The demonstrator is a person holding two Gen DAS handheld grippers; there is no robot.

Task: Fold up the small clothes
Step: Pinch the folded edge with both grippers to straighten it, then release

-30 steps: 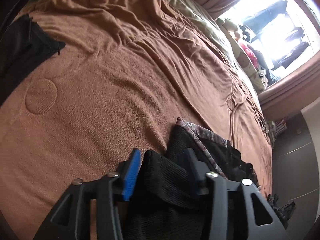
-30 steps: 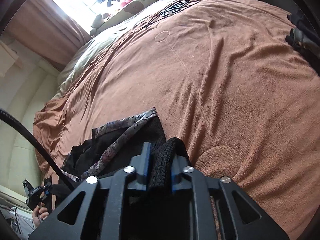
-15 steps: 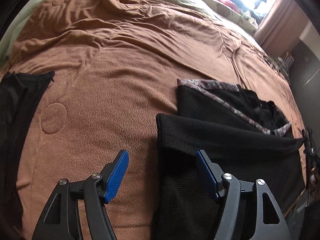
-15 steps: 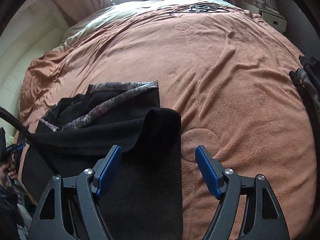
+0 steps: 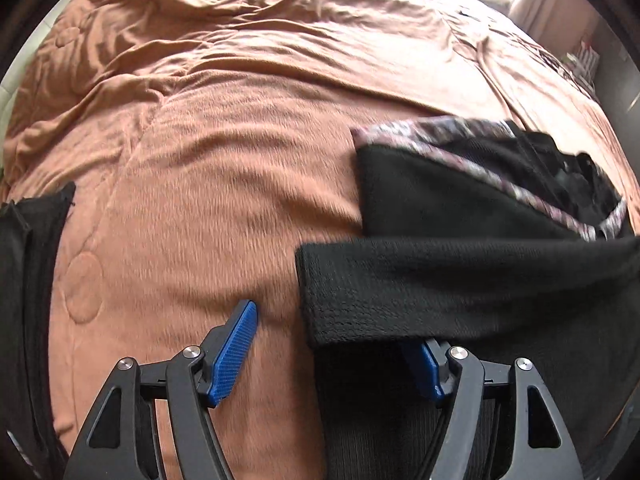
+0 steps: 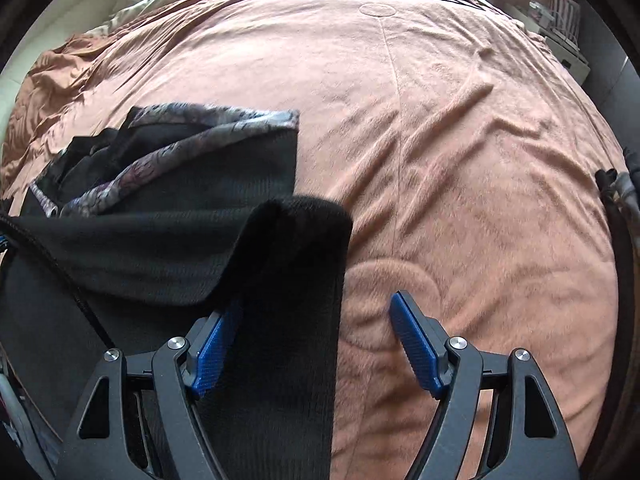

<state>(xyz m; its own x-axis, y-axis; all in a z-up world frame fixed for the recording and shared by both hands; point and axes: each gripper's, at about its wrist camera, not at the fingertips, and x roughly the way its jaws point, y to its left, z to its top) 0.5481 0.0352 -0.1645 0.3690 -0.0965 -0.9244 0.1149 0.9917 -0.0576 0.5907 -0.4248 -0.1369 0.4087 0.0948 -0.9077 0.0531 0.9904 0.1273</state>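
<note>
On brown blanket (image 5: 224,184), black garment (image 5: 460,280), second dark cloth (image 5: 24,280) left-view only

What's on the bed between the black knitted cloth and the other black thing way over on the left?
Nothing but bare brown blanket. The left wrist view shows it running from the black knitted cloth across to the other black garment at the left edge.

Left wrist: low over the bed (image 5: 240,160), facing across it.
Right wrist: likewise, close.
Shared: black garment (image 5: 460,280) (image 6: 200,248) between the 2 views.
</note>
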